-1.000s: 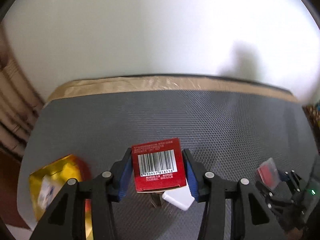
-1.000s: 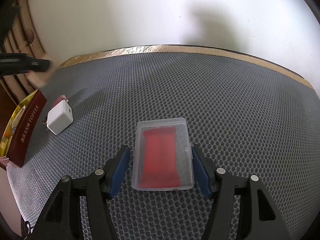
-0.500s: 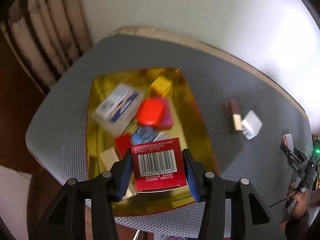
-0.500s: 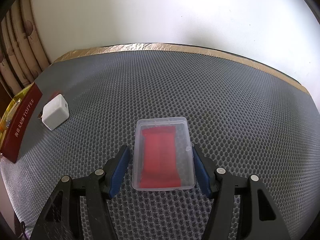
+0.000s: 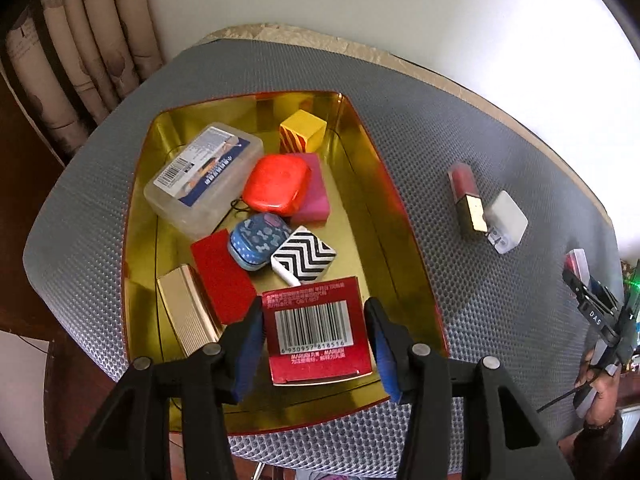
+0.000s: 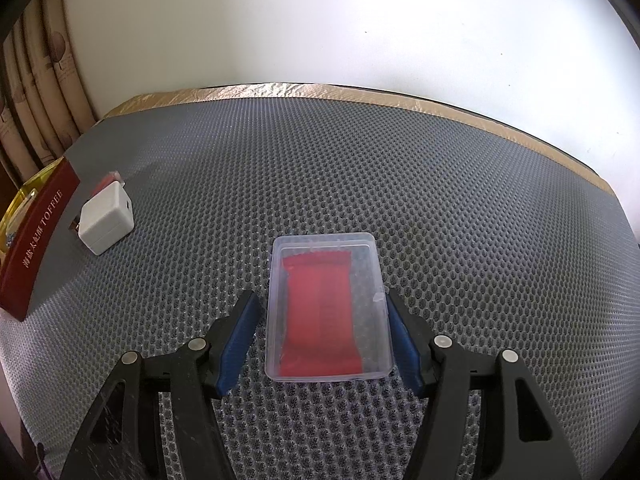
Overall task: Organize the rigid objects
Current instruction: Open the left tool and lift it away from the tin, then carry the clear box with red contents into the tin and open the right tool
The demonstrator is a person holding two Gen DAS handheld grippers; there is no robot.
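My left gripper [image 5: 313, 306] hangs over the near end of the gold tray [image 5: 384, 184]. A red box with a barcode [image 5: 318, 340] sits between its blue pads, which still touch the box's sides while the jaws are opening. Inside the tray lie several small items: a clear labelled case [image 5: 204, 176], a red case [image 5: 276, 184], and a zigzag box [image 5: 304, 254]. My right gripper [image 6: 322, 296] is shut on a clear case with a red insert [image 6: 328, 312], held above the grey mat [image 6: 440, 200]. It shows at the far right of the left wrist view too.
A red and gold lipstick [image 5: 464, 196] and a white charger [image 5: 506, 222] lie on the mat right of the tray. The charger [image 6: 106, 224] sits beside the tray's red outer wall [image 6: 38, 248]. A curtain [image 5: 80, 60] hangs behind; the white wall is close.
My left gripper has swung from the mat's middle to above the tray, carrying the red box. The right gripper has kept still with its clear case.
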